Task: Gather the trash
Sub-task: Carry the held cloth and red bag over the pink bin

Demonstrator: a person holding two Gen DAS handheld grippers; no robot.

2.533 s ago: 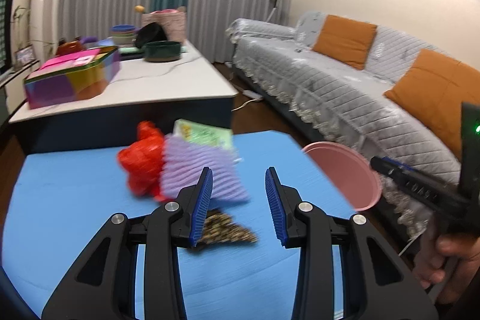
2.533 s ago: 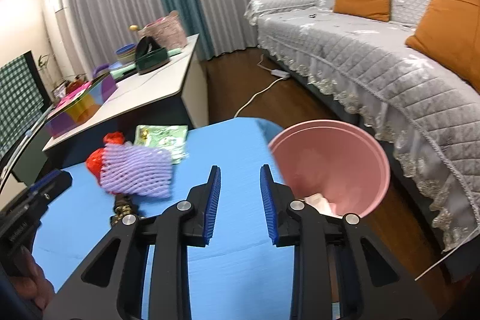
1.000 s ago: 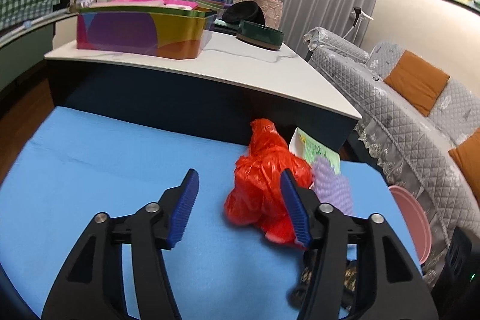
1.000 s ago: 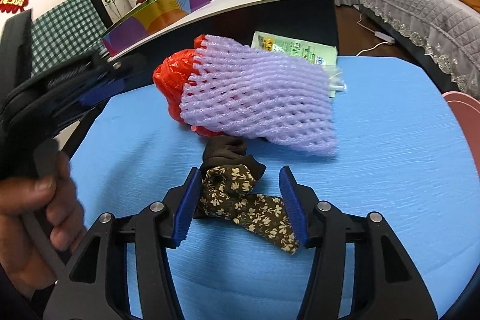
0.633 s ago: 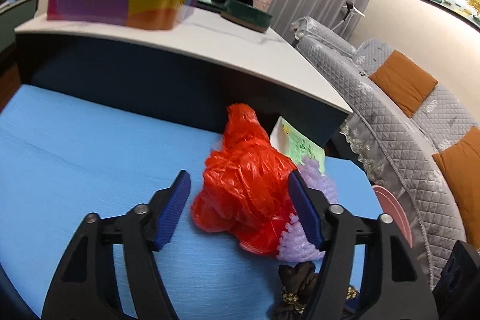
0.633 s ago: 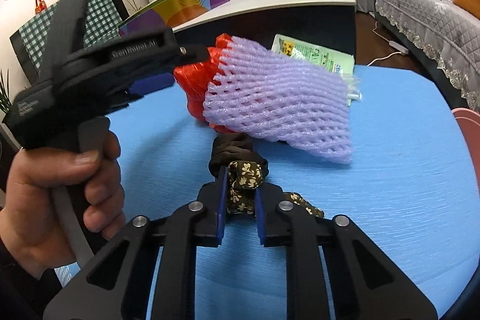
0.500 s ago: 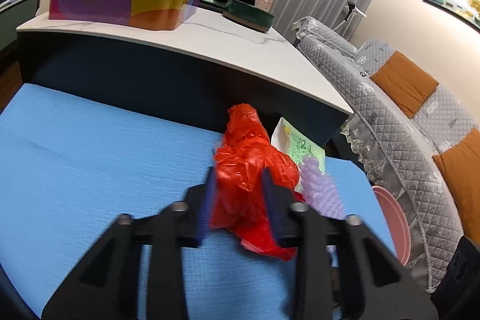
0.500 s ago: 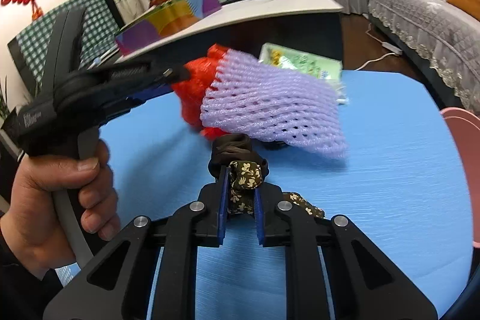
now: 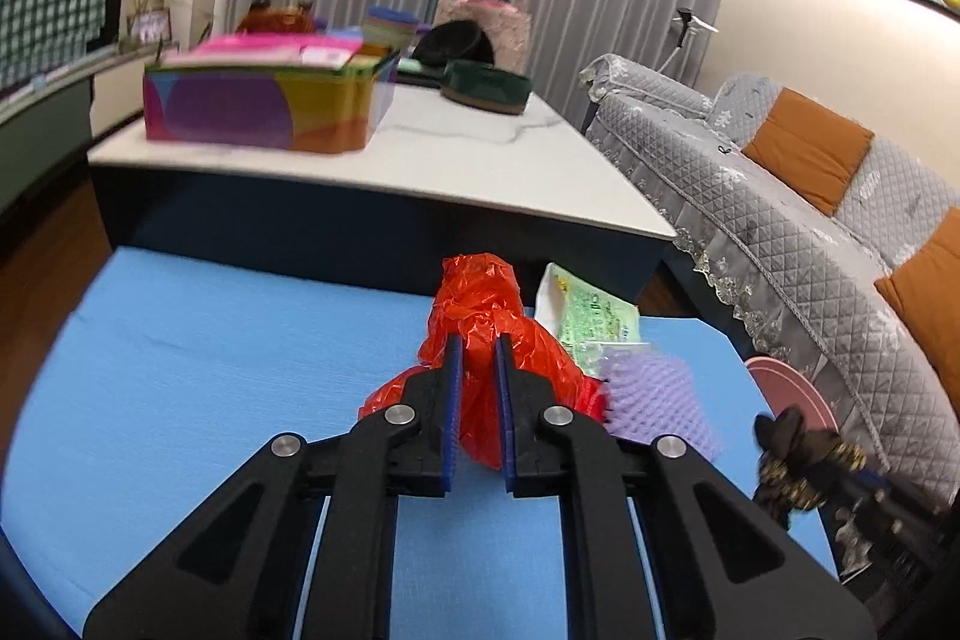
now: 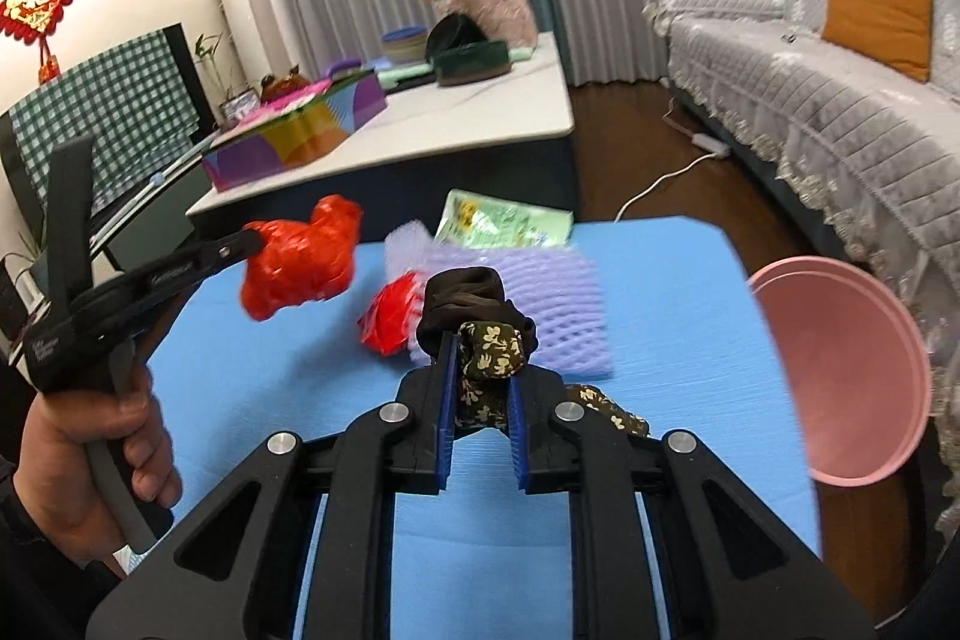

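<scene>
A crumpled red plastic bag [image 9: 480, 292] sits between the pads of my left gripper [image 9: 477, 340], whose jaws are closing on it. In the right wrist view the left gripper [image 10: 252, 238] holds that red bag [image 10: 294, 262] above the blue table [image 10: 270, 400]. My right gripper [image 10: 480, 340] is shut on a brown floral cloth [image 10: 489, 355], raised off the table. A purple foam net [image 10: 558, 304] and a green packet [image 10: 504, 220] lie behind it, with a red scrap [image 10: 390, 316] beside the net. The pink bin [image 10: 840, 370] stands right of the table.
A white-topped low table [image 9: 450, 160] with a colourful box [image 9: 258, 106] and bowls stands beyond the blue table [image 9: 210, 370]. A grey sofa [image 9: 780, 220] with orange cushions runs along the right. A hand [image 10: 78, 460] grips the left tool's handle.
The left jaws closed around the red bag and lifted it off the table. The right jaws shut on the floral cloth and rose with it, swinging toward the bin side.
</scene>
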